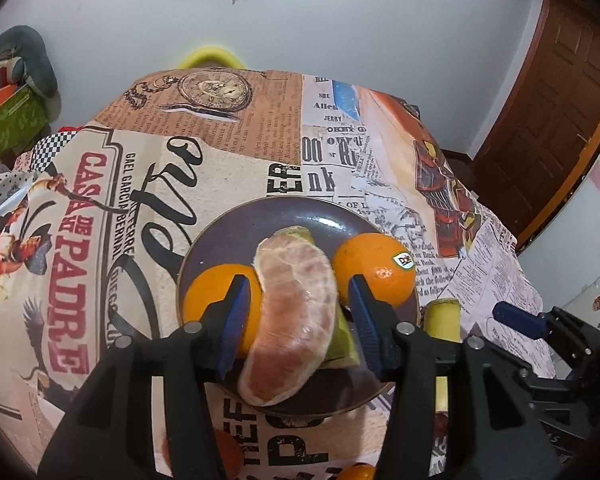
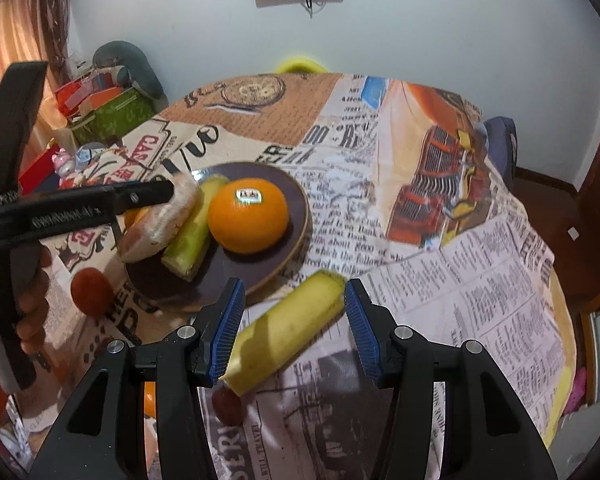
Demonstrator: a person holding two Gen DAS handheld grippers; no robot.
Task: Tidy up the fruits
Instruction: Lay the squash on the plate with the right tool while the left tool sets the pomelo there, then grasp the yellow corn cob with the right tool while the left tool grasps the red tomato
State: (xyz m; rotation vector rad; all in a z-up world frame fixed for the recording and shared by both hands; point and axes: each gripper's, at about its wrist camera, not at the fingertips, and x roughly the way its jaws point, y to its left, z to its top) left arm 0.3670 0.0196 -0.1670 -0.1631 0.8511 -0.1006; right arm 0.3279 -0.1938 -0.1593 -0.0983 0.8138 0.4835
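Observation:
A dark round plate holds two oranges, one plain and one with a sticker. A peeled pink citrus segment leans on a green wedge between them. My left gripper straddles the segment with its blue pads a little off it, so it is open. In the right wrist view a yellow banana piece lies slantwise on the tablecloth between the fingers of my right gripper, which is open with a gap at the right pad. The plate sits just beyond, with the left gripper over it.
A printed newspaper-style cloth covers the round table. Small reddish fruits and another orange lie near the front edge. A hand holds the left gripper. Boxes and clutter stand beyond the far left edge.

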